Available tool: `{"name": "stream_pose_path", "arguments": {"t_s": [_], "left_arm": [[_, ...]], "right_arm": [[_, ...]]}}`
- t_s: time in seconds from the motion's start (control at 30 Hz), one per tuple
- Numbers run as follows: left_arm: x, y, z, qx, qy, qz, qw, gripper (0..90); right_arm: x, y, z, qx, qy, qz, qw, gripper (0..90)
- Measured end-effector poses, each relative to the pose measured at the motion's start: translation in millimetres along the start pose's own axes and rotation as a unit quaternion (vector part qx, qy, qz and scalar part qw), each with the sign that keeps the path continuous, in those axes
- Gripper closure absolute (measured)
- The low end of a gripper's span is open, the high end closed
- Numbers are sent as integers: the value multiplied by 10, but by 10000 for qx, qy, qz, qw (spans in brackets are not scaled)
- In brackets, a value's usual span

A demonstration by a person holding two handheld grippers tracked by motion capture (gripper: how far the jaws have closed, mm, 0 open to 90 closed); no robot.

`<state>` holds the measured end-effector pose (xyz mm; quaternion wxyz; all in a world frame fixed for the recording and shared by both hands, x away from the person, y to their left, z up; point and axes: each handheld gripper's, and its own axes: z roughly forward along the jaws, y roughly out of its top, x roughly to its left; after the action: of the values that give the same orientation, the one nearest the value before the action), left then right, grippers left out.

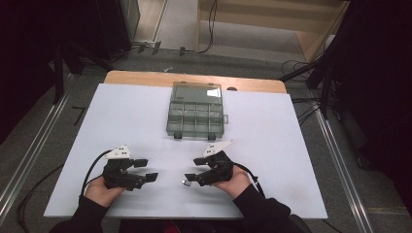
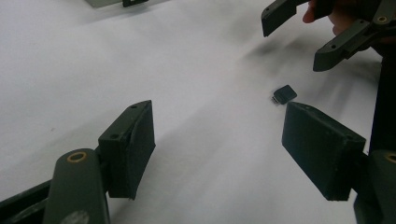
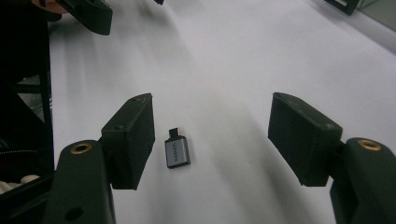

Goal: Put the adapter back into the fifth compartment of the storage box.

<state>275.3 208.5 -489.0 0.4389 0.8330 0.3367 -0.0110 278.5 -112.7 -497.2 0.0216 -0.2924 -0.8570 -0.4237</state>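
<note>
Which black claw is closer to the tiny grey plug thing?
The right gripper: the small grey metal adapter lies between its open jaws. The left gripper sits farther away.

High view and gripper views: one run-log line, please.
left gripper: open, empty | right gripper: open around USB adapter, not touching | compartment box: lid open, far

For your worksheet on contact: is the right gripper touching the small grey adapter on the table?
Apart. In the right gripper view the adapter lies flat on the white table between the right gripper's open jaws, with bare table visible on both sides.
</note>
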Motion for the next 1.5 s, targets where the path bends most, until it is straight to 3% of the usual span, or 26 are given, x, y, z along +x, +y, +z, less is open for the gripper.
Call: {"name": "stream_pose_path", "arguments": {"t_s": [0.67, 1.07, 1.5], "left_arm": [[20, -5, -12, -43, -20, -49, 10000, 260], [25, -6, -17, -33, -14, -60, 10000, 260], [25, -6, -17, -28, 2, -64, 10000, 261]], "right_arm": [[96, -31, 105, 265, -9, -251, 9993, 334], [166, -69, 194, 449, -85, -444, 9980, 413], [264, -86, 197, 553, -399, -817, 9943, 663]]}}
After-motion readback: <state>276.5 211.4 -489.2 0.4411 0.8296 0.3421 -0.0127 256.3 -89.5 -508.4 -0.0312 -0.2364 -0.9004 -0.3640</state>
